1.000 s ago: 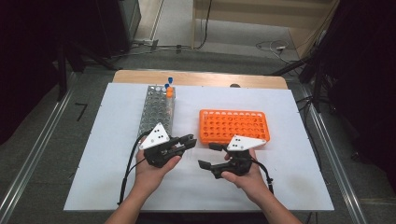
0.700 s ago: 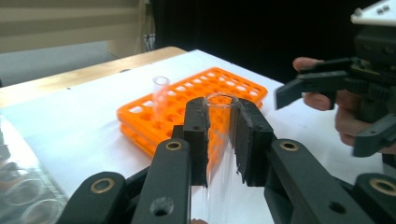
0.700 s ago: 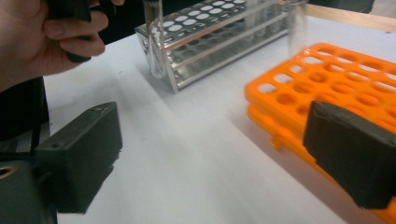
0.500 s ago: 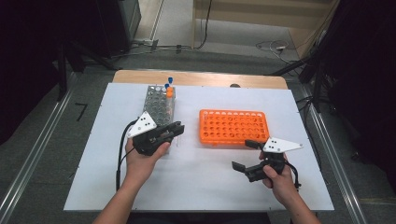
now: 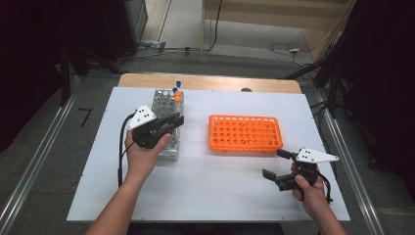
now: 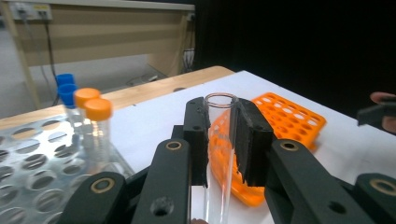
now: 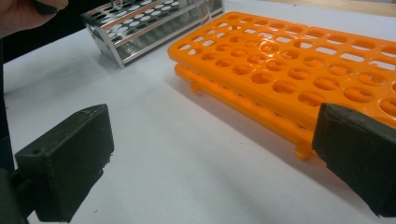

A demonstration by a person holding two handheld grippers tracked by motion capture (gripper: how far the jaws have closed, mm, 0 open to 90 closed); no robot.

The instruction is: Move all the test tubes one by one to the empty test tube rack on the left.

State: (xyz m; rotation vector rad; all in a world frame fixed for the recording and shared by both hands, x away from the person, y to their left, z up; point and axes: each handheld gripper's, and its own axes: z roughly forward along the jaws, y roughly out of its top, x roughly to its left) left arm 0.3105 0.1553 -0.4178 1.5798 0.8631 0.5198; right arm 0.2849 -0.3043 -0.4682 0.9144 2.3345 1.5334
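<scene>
The left tongs point(image 6: 219, 140) are clamped on a clear, uncapped test tube point(image 6: 218, 154), which stands upright between the two black pads with its open rim just above them. In the high view these tongs point(image 5: 172, 122) hang over the near end of the clear test-tube rack point(image 5: 164, 105), in the person's left hand point(image 5: 144, 152). At the far end of that rack stand capped tubes, two with orange caps point(image 6: 93, 105) and two with blue caps point(image 6: 67, 86).

The right tongs point(image 5: 275, 164) are spread wide with nothing between them; they have just been opening. They sit low over the white counter point(image 5: 220, 191), near its front right part, just off the near right corner of the orange test-tube rack point(image 5: 244, 133). That rack lies to the right of the clear one, apart from it, and its holes look empty.
</scene>
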